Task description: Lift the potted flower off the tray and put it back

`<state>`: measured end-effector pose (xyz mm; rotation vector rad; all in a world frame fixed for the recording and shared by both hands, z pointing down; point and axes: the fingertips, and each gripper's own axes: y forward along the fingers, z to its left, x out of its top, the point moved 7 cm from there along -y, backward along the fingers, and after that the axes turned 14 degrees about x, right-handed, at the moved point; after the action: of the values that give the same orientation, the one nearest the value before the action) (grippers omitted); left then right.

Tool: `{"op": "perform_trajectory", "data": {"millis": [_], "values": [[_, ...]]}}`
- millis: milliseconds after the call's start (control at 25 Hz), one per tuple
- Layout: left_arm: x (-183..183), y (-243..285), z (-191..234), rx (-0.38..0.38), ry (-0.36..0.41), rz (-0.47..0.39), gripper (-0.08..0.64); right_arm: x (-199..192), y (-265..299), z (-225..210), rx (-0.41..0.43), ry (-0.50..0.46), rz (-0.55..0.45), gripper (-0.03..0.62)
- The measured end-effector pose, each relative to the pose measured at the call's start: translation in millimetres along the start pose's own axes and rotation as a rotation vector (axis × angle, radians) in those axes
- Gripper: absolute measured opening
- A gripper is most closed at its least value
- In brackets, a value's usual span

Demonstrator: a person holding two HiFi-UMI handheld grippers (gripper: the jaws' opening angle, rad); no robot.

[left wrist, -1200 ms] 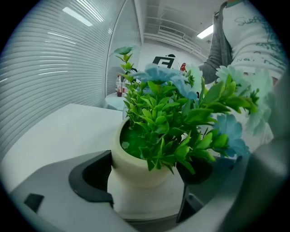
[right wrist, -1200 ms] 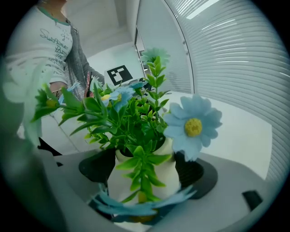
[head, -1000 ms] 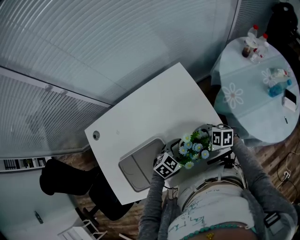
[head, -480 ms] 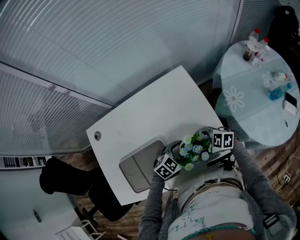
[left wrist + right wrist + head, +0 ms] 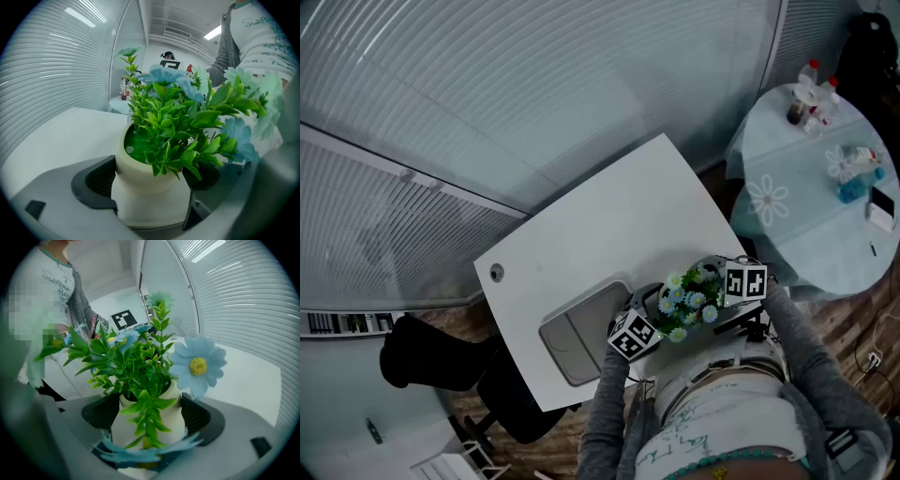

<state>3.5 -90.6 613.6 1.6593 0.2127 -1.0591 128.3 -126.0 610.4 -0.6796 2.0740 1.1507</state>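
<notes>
Right of tray (image 5: 581,330), by desk's (image 5: 609,225) near edge, pot (image 5: 689,292) sits clamped from both sides: left gripper (image 5: 154,185) & right gripper (image 5: 150,420) jaws each closed on its white body. Lift-off looks done; putting it back on tray is left

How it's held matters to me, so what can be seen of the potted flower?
The potted flower is a cream pot, waisted below its rim, with green leaves and pale blue, yellow-centred daisies. It is upright, clamped on its sides by the left gripper and right gripper, beside the grey tray, not on it, over the white table near its edge.
</notes>
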Motion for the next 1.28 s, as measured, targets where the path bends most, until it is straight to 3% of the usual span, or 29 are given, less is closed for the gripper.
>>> {"op": "perform_trajectory", "data": {"millis": [680, 920, 1280], "values": [[-2, -4, 0, 0.009, -0.001, -0.002, 0.437, -2, 4, -3, -0.014, -0.021, 0.012, 0.383], [2, -9, 1, 0.035, -0.012, 0.000, 0.437, 6, -1, -3, 0.010, -0.021, 0.071, 0.383], [29, -35, 4, 0.045, -0.058, -0.023, 0.437, 41, -23, 5, 0.036, -0.033, 0.081, 0.383]]}}
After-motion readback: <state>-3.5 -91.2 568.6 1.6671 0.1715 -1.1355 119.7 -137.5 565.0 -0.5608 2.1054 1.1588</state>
